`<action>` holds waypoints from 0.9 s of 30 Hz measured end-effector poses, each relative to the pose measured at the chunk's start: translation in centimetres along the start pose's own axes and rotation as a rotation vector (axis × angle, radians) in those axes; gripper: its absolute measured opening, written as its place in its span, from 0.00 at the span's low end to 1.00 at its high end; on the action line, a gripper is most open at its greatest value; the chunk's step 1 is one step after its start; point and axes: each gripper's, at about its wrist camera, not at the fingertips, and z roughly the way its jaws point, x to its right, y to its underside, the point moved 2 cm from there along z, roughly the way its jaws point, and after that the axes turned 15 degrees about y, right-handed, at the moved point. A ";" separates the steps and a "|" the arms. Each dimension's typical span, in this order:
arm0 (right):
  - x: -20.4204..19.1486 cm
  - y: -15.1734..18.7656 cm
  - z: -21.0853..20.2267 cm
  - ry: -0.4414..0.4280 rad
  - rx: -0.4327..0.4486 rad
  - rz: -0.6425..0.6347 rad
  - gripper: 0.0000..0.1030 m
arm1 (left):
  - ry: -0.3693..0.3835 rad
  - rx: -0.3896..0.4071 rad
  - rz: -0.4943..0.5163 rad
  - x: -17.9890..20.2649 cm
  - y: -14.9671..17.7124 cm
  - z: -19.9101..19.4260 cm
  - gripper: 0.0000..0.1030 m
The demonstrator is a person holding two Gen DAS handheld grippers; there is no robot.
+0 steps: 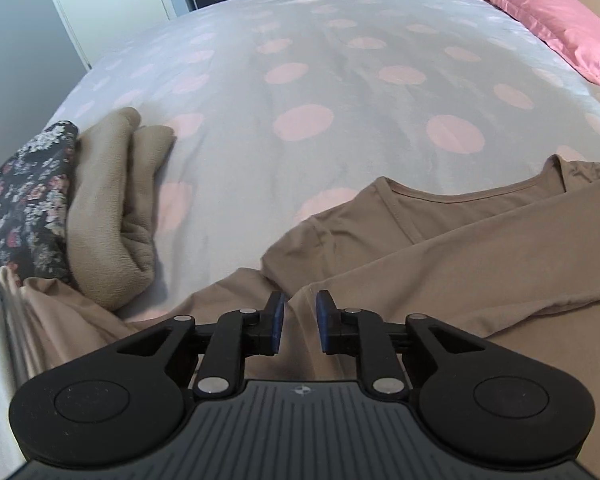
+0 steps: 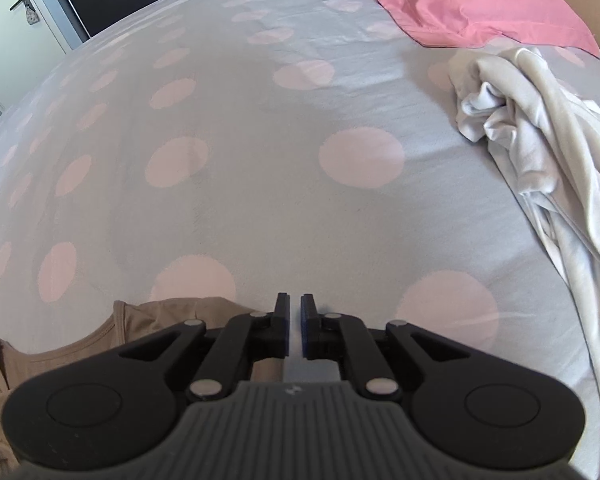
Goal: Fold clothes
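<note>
tan top (image 1: 440, 240) lies near on the bed (image 1: 300, 80), soft, light, limp; grip at a hem. left gripper (image 1: 300, 322) narrowly apart, right gripper (image 2: 295, 326) nearly closed, both empty.

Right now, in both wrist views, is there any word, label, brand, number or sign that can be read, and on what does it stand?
No readable text in either view.
Left gripper: a small emblem on its grey body, no letters legible.
Right gripper: the same kind of small emblem, too small to read.
Brown top, floral garment, white garment, dotted bed cover: no tags or print with words visible.
</note>
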 end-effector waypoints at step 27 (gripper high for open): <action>-1.4 14.5 -6.2 -0.012 0.110 -0.680 0.29 | 0.029 -0.092 0.264 3.4 4.8 1.2 0.22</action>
